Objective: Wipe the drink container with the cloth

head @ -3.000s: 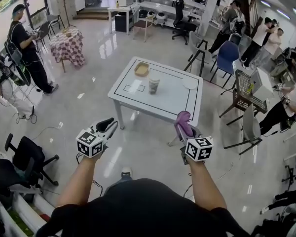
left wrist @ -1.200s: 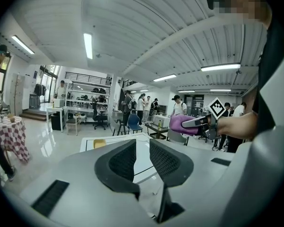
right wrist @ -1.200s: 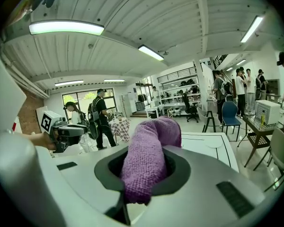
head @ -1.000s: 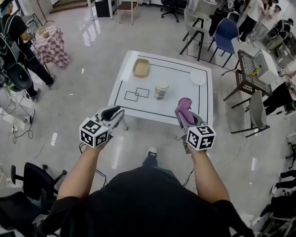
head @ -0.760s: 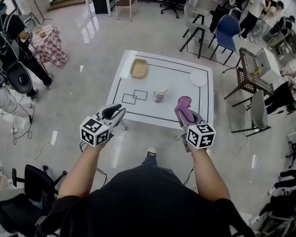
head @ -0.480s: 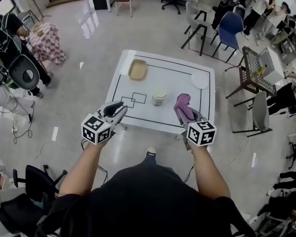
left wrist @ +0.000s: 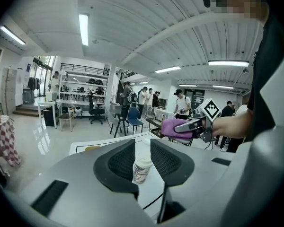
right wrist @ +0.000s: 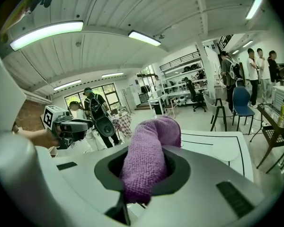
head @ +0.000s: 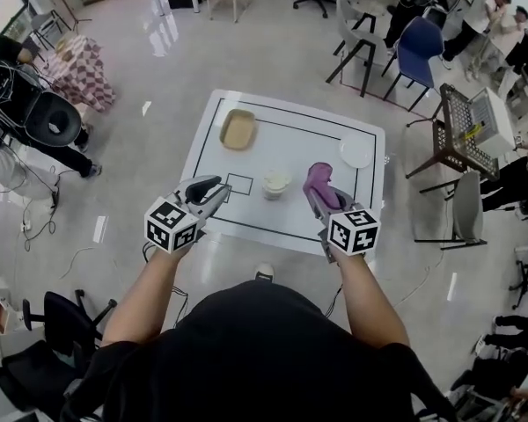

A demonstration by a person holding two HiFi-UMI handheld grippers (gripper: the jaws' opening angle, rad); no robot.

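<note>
A paper drink cup (head: 275, 183) with a pale lid stands upright near the middle of the white table (head: 308, 139). My left gripper (head: 216, 186) hovers over the table's near left edge, left of the cup. In the left gripper view its jaws (left wrist: 142, 145) stand slightly apart with nothing between them, and the cup (left wrist: 142, 169) shows farther off through the gap. To the cup's right my right gripper (head: 316, 193) is shut on a purple knitted cloth (head: 318, 178). The cloth (right wrist: 146, 155) bulges up out of those jaws (right wrist: 146, 171).
A tan tray (head: 238, 129) lies at the table's far left and a white plate (head: 355, 153) at its far right. A small black rectangle (head: 239, 184) is marked left of the cup. Chairs (head: 420, 47) and a wire-basket stand (head: 462, 130) sit to the right. People stand around the room.
The table has come closer as the person walked up to it. Both grippers, earlier over the floor, now reach over its near edge. The cloth stays held in the right gripper.
</note>
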